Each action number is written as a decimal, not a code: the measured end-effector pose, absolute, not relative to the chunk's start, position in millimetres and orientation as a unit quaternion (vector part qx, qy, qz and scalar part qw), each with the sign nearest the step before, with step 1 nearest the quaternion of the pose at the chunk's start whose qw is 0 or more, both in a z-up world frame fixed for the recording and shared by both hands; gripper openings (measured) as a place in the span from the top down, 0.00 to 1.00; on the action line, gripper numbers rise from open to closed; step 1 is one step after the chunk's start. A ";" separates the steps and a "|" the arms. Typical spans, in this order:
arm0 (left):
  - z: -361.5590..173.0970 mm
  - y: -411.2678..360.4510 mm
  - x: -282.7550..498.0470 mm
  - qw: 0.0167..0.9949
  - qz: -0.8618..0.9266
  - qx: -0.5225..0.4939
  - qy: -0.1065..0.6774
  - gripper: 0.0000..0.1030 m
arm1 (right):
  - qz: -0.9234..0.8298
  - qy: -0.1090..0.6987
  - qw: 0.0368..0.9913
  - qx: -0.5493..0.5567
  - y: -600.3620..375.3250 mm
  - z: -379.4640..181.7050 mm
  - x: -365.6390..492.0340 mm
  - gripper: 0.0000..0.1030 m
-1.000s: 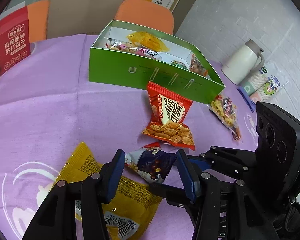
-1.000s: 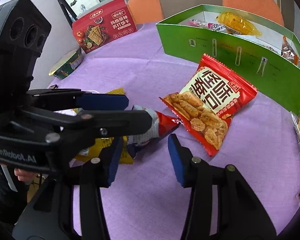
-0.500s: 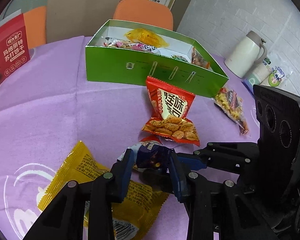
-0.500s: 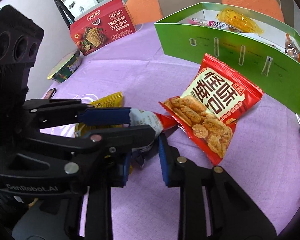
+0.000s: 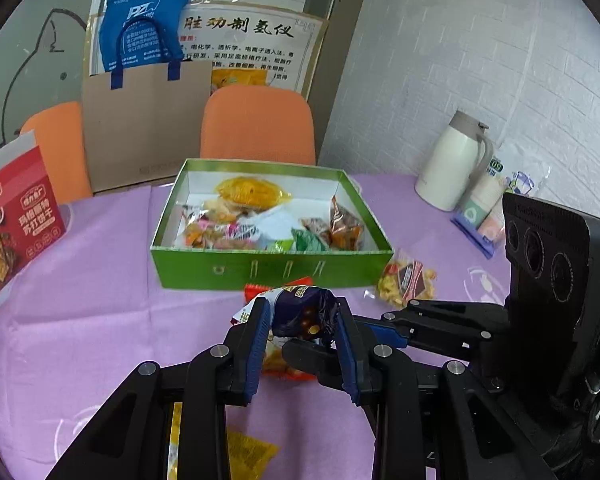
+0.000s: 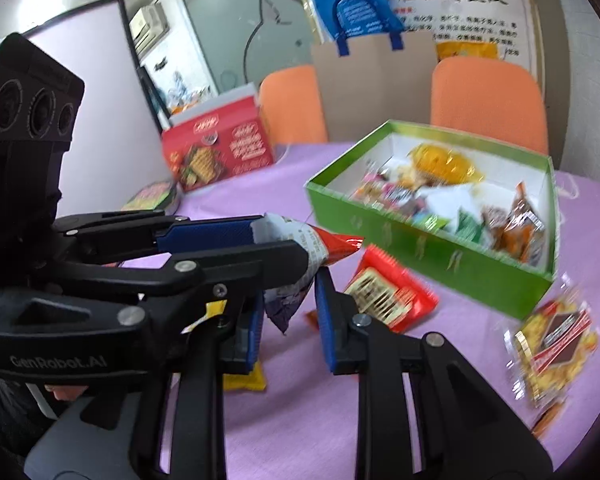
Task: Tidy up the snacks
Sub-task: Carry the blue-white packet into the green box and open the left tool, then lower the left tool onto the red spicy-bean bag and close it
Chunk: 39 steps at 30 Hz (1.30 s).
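Snack packet [image 5: 300,312] was off the table, pinched in my left gripper [image 5: 302,344]; my right gripper [image 6: 290,312] stood narrowly parted around its dangling corner, apparently not gripping; slippery wrapper risked sliding out short of the green box [image 5: 272,268].

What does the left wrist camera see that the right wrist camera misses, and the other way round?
Only the left wrist view shows the white jug and the cups pack beside it. Only the right wrist view shows the round tin left of the red box. Both show the green box of snacks, the orange chairs, and the left gripper shut on the dark packet, with the right gripper close by.
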<state>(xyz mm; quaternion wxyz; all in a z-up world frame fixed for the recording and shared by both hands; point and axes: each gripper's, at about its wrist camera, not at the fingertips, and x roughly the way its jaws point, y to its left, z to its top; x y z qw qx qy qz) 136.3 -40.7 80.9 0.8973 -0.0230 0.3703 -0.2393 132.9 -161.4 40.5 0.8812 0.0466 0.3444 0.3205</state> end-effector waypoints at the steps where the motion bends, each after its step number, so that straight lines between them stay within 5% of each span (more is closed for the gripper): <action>1: 84.8 -44.9 143.7 0.898 -0.242 -0.025 0.366 0.69 | 0.314 0.339 0.886 0.048 -165.7 43.4 138.7 0.74; 15: 55.6 -89.4 247.3 0.895 -0.241 -0.033 0.375 0.69 | 0.235 0.331 0.911 0.074 -205.3 17.5 227.0 0.73; 17: 43.6 -86.2 251.7 0.893 -0.230 -0.040 0.386 0.61 | 0.218 0.338 0.913 0.070 -208.0 7.3 233.1 0.65; 19: 35.7 -80.3 247.8 0.892 -0.219 -0.052 0.393 0.23 | 0.204 0.343 0.915 0.063 -212.3 1.5 232.5 0.40; 20: 34.2 -76.1 243.7 0.896 -0.211 -0.057 0.386 0.19 | 0.195 0.335 0.920 0.061 -215.9 -0.1 228.8 0.29; 22: 36.0 -68.6 233.4 0.906 -0.204 -0.066 0.365 0.14 | 0.183 0.328 0.925 0.056 -221.3 -1.1 223.4 0.28; 32: 39.8 -37.6 196.8 0.903 -0.194 -0.099 0.370 0.12 | 0.192 0.345 0.916 0.072 -239.8 13.1 175.9 0.12; 39: 10.7 -24.7 180.7 0.885 -0.194 -0.119 0.406 0.12 | 0.227 0.416 0.878 0.060 -225.4 -14.7 154.2 0.12</action>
